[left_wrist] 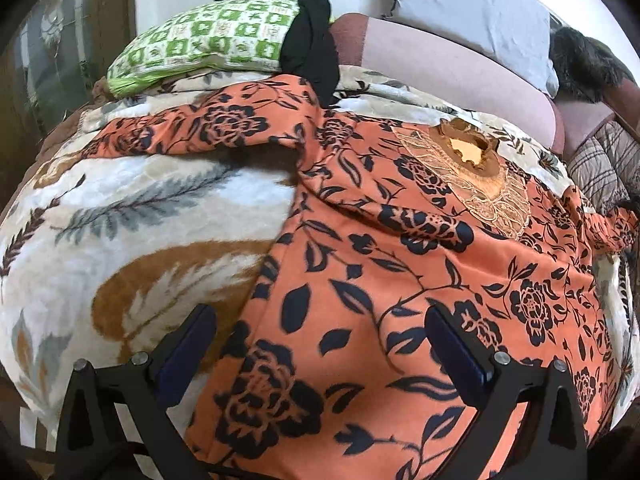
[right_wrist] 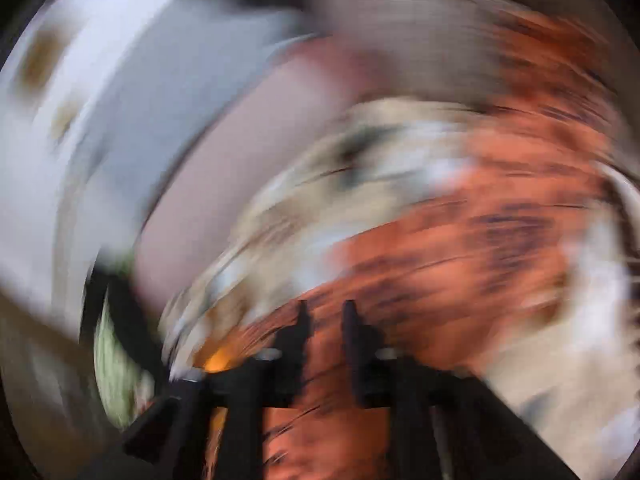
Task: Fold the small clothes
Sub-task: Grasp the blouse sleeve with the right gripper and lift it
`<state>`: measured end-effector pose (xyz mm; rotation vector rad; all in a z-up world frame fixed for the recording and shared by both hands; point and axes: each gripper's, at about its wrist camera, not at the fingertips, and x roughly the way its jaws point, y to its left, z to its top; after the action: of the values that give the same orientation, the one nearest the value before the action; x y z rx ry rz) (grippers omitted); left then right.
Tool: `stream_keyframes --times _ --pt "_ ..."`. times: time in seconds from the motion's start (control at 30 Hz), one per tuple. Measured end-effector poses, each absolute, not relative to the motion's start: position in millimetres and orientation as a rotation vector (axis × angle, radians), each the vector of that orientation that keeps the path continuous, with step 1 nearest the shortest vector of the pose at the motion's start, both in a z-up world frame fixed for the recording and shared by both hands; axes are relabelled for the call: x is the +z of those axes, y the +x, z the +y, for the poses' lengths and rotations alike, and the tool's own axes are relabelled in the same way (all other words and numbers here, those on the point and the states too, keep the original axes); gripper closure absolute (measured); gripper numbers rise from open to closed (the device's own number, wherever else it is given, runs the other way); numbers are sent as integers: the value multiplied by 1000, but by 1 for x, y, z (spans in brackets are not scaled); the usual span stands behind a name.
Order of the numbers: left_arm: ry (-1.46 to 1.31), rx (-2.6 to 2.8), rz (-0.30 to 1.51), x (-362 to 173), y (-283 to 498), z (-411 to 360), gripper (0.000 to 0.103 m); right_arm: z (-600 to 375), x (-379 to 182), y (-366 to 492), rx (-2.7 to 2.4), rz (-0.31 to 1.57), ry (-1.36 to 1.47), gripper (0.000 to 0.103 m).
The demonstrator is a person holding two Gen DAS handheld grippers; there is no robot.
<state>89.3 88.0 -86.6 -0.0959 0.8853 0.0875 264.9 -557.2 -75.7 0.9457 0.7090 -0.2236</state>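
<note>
orange floral top point(left_wrist: 400, 280) lies spread across the frame's centre and right, thin, limp, likely slippery; best pinched at its hem. left gripper point(left_wrist: 320, 344) gapes wide; right gripper point(right_wrist: 326, 320) narrow, grip unclear through blur.

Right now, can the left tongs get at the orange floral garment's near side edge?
Probably yes. The left tongs are open above the orange floral garment, one finger over the blanket, and nothing covers that edge.

Bed w/ leaf-print blanket point(left_wrist: 132, 216), green checked pillow point(left_wrist: 200, 40), grey pillow point(left_wrist: 476, 16) behind, daylit.
</note>
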Motion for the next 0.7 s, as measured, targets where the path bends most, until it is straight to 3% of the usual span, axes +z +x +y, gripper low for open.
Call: stream_keyframes --times 0.03,0.13,0.33,0.37,0.4,0.47,0.57,0.7 --pt "-92 84 888 -88 91 86 0 -587 -84 257 -282 687 978 0" --pt "-88 73 905 -96 99 77 0 -663 -103 232 -339 612 1086 0" --pt "-37 62 936 -109 107 61 0 -709 -100 252 -383 633 976 2" --pt "-32 61 938 -110 107 60 0 -710 -100 257 -414 636 961 12" --pt "-29 59 939 -110 107 60 0 -708 -102 265 -436 643 953 38" --pt "-24 59 939 -111 106 60 0 -711 -108 276 -466 685 939 76" --pt "-35 61 934 -109 105 65 0 -697 -105 284 -427 701 885 98" --pt "-72 56 909 -102 101 71 0 -641 -43 291 -351 629 641 98"
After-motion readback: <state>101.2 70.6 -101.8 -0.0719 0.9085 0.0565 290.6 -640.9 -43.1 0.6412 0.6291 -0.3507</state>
